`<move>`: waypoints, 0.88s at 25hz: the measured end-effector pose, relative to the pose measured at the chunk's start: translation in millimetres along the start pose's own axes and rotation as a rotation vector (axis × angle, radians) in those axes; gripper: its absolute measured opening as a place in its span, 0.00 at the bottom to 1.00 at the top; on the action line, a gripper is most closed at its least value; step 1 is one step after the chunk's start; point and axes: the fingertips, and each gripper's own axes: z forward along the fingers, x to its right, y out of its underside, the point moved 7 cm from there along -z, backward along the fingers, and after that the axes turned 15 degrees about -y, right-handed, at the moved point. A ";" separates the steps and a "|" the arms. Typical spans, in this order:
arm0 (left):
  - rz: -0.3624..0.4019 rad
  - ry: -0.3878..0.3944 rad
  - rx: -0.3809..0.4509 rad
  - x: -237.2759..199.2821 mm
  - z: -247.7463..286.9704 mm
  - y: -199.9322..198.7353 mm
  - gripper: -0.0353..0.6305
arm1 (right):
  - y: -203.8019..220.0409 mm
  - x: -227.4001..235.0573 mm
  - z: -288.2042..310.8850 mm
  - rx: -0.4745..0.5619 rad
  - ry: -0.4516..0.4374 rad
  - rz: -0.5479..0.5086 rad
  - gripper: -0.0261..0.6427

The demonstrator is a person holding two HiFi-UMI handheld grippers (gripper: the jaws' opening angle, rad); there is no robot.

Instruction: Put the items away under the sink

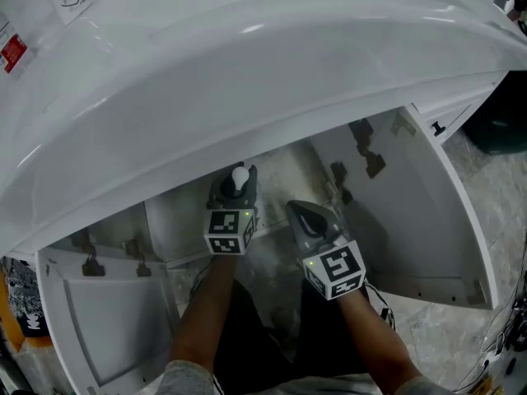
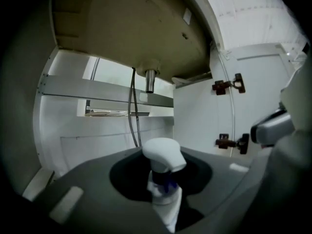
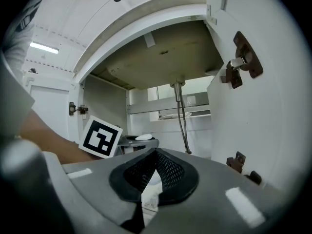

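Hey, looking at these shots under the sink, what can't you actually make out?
- Spray bottle body and label: left gripper view, sunk between the left gripper jaws; only its white head shows.
- Cabinet floor: head view, mostly covered by the sink rim and both arms.
- Lower end of the hoses: right gripper view, behind the right gripper.
- Sticker print: head view, cut by the edge, too small.

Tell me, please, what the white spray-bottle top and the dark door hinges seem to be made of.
White spray-bottle top: probably plastic, smooth and matte, with a moulded rounded shape. Dark door hinges: likely metal, dull brownish, perhaps rusted.
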 end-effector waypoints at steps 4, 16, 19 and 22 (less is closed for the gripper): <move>-0.007 -0.032 -0.038 -3.3 13.2 9.2 0.20 | -0.4 -0.7 -6.8 0.002 0.000 0.004 0.03; 0.005 -0.036 -0.008 1.8 18.5 14.2 0.21 | -0.6 0.8 -15.5 0.003 0.008 0.018 0.03; -0.021 -0.015 -0.013 0.0 19.0 14.5 0.24 | -0.7 -0.3 -15.3 0.005 0.005 0.019 0.03; -0.025 0.009 -0.012 0.4 18.8 11.3 0.39 | -1.3 -0.6 -14.3 0.010 0.001 0.020 0.03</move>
